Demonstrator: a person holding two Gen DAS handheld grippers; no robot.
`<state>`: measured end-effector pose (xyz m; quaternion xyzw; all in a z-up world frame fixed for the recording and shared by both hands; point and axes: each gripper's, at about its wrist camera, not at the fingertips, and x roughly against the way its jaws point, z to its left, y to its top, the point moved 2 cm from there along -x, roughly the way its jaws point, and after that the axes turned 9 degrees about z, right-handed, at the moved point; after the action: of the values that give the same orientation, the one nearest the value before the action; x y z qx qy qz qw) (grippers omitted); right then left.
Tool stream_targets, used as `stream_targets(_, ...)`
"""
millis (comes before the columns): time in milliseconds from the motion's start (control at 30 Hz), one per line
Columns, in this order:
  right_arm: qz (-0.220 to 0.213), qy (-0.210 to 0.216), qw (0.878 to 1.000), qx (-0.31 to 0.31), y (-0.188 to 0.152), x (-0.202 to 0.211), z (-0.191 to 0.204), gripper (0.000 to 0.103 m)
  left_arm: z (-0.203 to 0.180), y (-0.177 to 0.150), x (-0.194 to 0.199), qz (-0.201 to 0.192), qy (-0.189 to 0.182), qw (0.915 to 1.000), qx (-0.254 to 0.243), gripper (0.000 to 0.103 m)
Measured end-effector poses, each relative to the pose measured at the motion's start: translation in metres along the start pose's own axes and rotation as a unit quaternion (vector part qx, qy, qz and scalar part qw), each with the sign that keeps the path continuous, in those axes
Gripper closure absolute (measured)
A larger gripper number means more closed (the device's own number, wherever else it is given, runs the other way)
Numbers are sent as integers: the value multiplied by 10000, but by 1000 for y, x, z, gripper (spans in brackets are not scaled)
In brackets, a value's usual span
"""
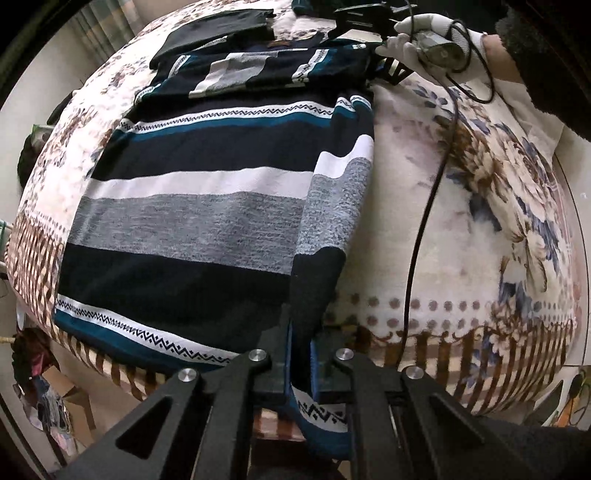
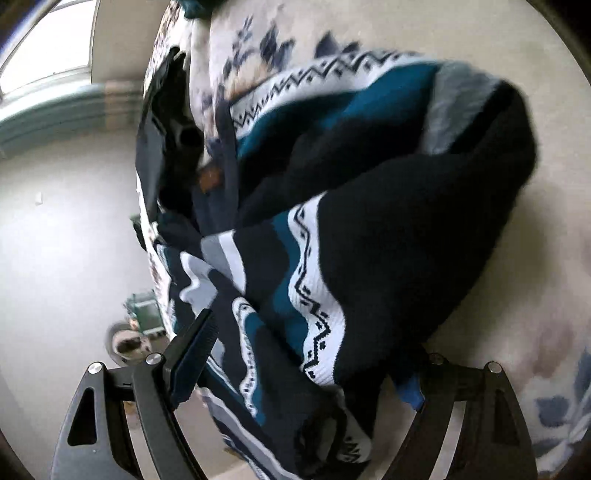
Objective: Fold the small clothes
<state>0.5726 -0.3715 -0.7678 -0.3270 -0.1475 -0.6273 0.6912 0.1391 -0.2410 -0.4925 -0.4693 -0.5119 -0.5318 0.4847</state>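
Nearest the left wrist camera, the left hand-held gripper (image 1: 300,363) is clenched on a striped knit sweater in navy, teal, white and grey (image 1: 207,206), its two black fingers pinching the sleeve end close to the cuff, where a white band with a dark zigzag pattern hangs down between them. From that grip the sleeve runs up and away along the right edge of the garment. The sweater lies flat on a bed covered with a cream blanket printed with brown and blue flowers (image 1: 480,229), its hem at the near edge of the bed and its long axis running from near to far, with the stripes crossing it left to right. At the far end its upper part looks folded over on itself, and a dark folded garment (image 1: 218,27) lies just beyond it.

At the far right corner of the sweater, a person's white-gloved hand (image 1: 424,40) holds the right hand-held gripper (image 1: 369,33), with a black cable (image 1: 424,229) trailing from it across the blanket toward the near edge.

Seen from the right wrist camera, the right hand-held gripper (image 2: 306,373) is released, its fingers spread wide with bunched sweater fabric (image 2: 369,229) lying between them; the picture is blurred, and whether the pads touch the cloth cannot be told.
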Motion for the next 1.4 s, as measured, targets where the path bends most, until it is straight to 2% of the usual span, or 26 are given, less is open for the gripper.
stream_targets(167, 288, -151, 9990, 310, -11, -15, 10, 17, 4, -2, 1, 0, -89, 9999, 66, 98)
stream_targets(200, 222, -232, 9989, 346, -13, -15, 10, 31, 5, -2, 1, -3, -89, 9999, 59, 98)
stream_targets(233, 159, -315, 9989, 305, -13, -15, 7, 54, 6, -2, 2, -8, -87, 9999, 66, 98)
stream_targets(267, 104, -323, 9992, 227, -13, -14, 2, 63, 7, -1, 2, -15, -93, 9999, 87, 98)
stream_targets(333, -30, -175, 9998, 129, -14, -11, 0, 76, 13, 0, 7, -42, -116, 9998, 153, 98)
stream_targets(400, -155, -219, 9995, 147, -18, -9, 9, 80, 22, 2, 13, -80, -152, 9995, 252, 98)
stream_targets(567, -324, -622, 9972, 276, -27, 3, 56, 82, 56, 6, 38, -291, -248, 9978, 544, 98)
stream_targets(733, -330, -1225, 9910, 418, -31, 12, 127, 83, 117, 9, 50, -382, -384, 9929, 1057, 98)
stream_targets(867, -50, -1757, 9834, 450, -22, -20, 197, 83, 173, 14, 45, -404, -475, 9873, 1463, 98)
stream_targets(1000, 157, -2190, 9734, 657, -10, -82, 265, 83, 241, 17, 23, -421, -606, 9781, 1944, 98)
stream_targets(1133, 364, -2916, 9520, 853, 9, -170, 321, 84, 303, 14, -17, -250, -840, 9665, 2412, 98)
stream_targets(1233, 530, -3456, 9340, 730, 22, -230, 337, 84, 336, 9, -46, -124, -1053, 9588, 2635, 98)
stream_targets(1333, 592, -3881, 9173, 658, 30, -267, 342, 83, 360, 3, -67, -10, -1376, 9499, 2805, 98)
stream_targets(1367, 649, -4017, 9116, 586, 32, -275, 343, 81, 364, 1, -71, 31, -1479, 9474, 2838, 97)
stream_targets(1400, 717, -4080, 9089, 478, 34, -282, 344, 73, 369, -1, -76, 77, -1600, 9447, 2862, 97)
